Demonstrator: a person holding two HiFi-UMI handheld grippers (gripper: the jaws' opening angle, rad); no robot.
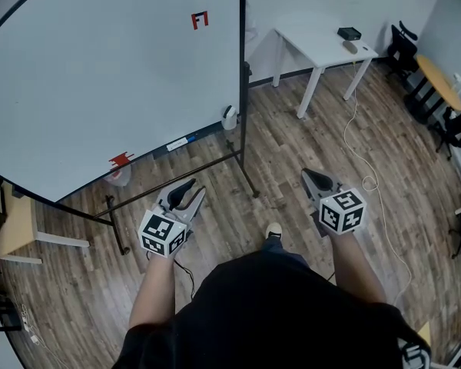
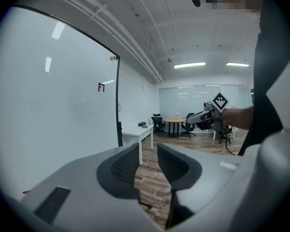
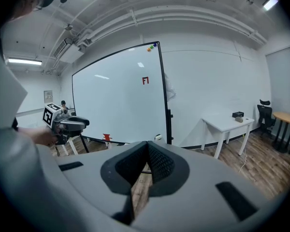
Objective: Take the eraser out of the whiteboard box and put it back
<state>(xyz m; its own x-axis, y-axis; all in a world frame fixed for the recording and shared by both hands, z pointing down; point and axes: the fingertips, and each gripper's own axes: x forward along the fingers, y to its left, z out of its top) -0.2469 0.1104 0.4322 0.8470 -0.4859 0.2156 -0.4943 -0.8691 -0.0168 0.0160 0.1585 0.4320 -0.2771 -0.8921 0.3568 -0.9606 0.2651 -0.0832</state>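
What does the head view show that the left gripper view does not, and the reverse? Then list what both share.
Only the head view shows the person's shoe and a white cable. Only the left gripper view shows the ceiling lights and the far window wall. Both show the whiteboard with its red mark, the white table, the right claw, and the left claw, whose jaws stand apart with nothing between them.
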